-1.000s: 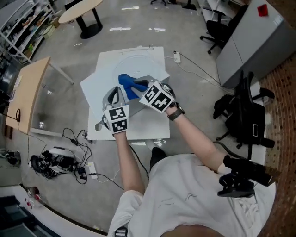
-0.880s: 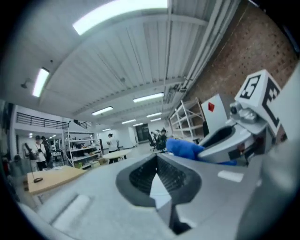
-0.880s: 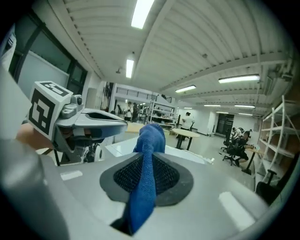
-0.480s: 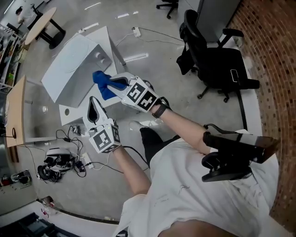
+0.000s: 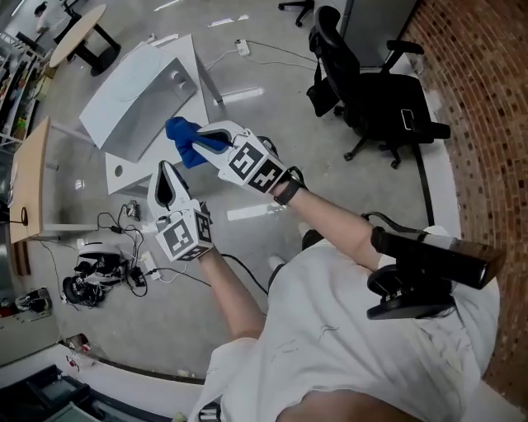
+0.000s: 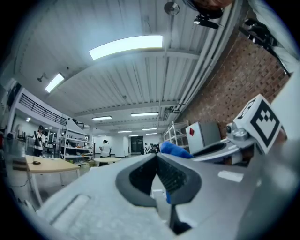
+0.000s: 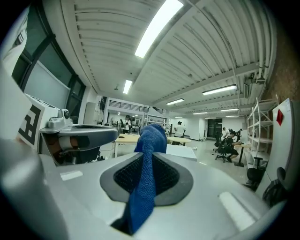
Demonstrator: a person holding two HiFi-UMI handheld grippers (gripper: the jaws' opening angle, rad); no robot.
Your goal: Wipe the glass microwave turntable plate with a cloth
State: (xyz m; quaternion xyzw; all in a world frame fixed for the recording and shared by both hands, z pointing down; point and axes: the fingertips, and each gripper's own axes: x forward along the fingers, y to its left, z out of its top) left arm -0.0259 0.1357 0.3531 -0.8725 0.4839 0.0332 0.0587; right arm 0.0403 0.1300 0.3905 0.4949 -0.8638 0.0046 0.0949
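Observation:
My right gripper [image 5: 200, 140] is shut on a blue cloth [image 5: 183, 138] and hangs in the air above the floor, off the near corner of the white table [image 5: 136, 103]. In the right gripper view the cloth [image 7: 144, 187] runs between the closed jaws and bunches beyond the tips of the right gripper [image 7: 150, 140]. My left gripper [image 5: 165, 183] is lower and to the left, shut with nothing in it. In its own view the left gripper [image 6: 157, 157] points up at the ceiling, with the cloth [image 6: 176, 150] beside it. Only a faint curved outline on the table hints at the glass plate.
A black office chair [image 5: 379, 91] stands to the right in front of a brick wall [image 5: 487, 99]. Cables and gear [image 5: 103, 276] lie on the floor at the left. A wooden desk [image 5: 29, 189] sits beside the white table, and a round table [image 5: 74, 25] is farther off.
The head view has swung away from the table. Both grippers have come off the table and now hang over the floor. The left gripper has dropped lower. The right gripper still holds the cloth.

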